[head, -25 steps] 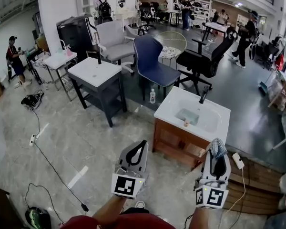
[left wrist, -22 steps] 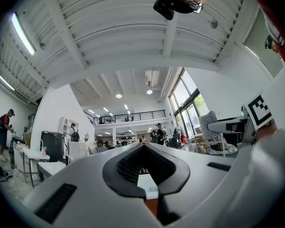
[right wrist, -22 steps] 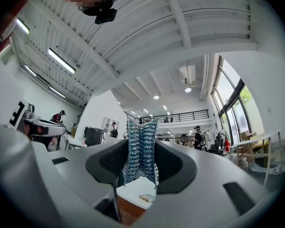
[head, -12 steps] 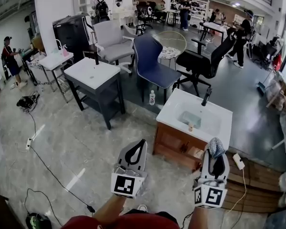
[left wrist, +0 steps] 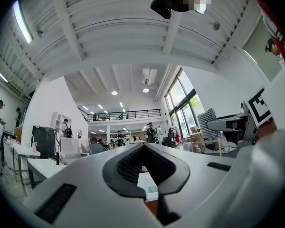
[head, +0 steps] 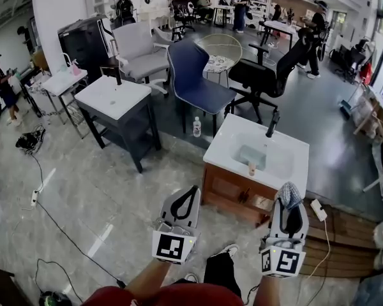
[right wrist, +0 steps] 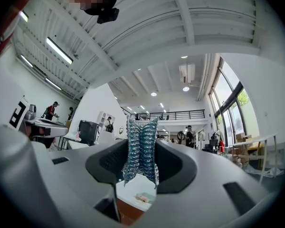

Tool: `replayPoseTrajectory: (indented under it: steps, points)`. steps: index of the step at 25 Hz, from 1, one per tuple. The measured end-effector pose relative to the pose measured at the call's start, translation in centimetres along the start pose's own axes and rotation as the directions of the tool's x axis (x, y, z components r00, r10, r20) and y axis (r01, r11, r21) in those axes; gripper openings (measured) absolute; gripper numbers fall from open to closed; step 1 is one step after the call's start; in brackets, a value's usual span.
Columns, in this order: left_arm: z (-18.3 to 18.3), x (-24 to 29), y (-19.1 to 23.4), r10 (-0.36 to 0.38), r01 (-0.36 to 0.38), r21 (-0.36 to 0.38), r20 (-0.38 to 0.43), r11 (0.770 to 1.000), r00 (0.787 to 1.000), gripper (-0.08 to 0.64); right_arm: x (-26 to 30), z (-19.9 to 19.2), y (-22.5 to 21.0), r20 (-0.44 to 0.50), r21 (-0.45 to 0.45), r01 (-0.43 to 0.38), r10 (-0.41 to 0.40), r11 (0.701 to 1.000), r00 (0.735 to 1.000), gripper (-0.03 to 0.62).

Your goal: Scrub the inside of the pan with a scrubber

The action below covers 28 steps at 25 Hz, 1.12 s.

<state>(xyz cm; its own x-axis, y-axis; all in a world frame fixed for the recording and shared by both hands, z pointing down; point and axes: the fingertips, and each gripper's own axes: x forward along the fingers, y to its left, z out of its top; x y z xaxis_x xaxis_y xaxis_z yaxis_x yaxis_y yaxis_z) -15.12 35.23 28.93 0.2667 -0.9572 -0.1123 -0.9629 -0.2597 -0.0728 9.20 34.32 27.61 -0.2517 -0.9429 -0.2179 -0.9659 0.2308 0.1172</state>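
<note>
No pan shows in any view. My right gripper point(head: 292, 203) is held low at the right, shut on a blue-silver mesh scrubber point(head: 292, 195) that sticks up past its tips. In the right gripper view the scrubber point(right wrist: 141, 148) stands upright, pinched between the jaws of the right gripper point(right wrist: 141, 163). My left gripper point(head: 189, 193) is held low in the middle, jaws together with nothing between them; the left gripper view shows the left gripper point(left wrist: 143, 147) the same way. Both point toward a white sink cabinet point(head: 230, 146) ahead.
The sink cabinet has a black faucet point(head: 271, 123) and a small object point(head: 251, 168) in its basin. A second dark-framed sink table point(head: 112, 98) stands to the left, with a blue chair point(head: 195, 81) and a water bottle point(head: 196, 127) behind. Cables point(head: 57, 218) lie on the floor.
The whole view has shifted closer to the white sink cabinet. Both grippers keep their pose, and the scrubber stays in the right one.
</note>
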Motion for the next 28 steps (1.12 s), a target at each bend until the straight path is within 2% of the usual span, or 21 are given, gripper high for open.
replayPoseTrajectory:
  steps: [6, 12, 17, 28]
  points:
    - [-1.2, 5.4, -0.7, -0.002, 0.002, 0.001, 0.005, 1.000, 1.000, 0.012, 3.9, -2.5, -3.3, -0.001, 0.004, 0.007, -0.007, 1.000, 1.000, 0.183]
    - [-2.3, 12.5, -2.4, -0.037, 0.037, 0.031, -0.005, 0.999, 0.999, 0.012, 9.0, -5.3, -7.3, -0.015, 0.032, 0.032, -0.032, 0.999, 0.999, 0.184]
    - [-3.4, 18.3, -2.9, -0.039, 0.039, 0.005, -0.024, 0.999, 0.999, 0.013, 13.1, -7.5, -10.4, -0.037, 0.048, 0.045, -0.043, 0.998, 0.998, 0.184]
    - [-2.8, 29.1, -4.7, -0.038, 0.038, 0.018, -0.004, 0.999, 0.999, 0.012, 21.3, -9.9, -17.3, -0.059, 0.058, 0.046, -0.043, 0.997, 0.997, 0.184]
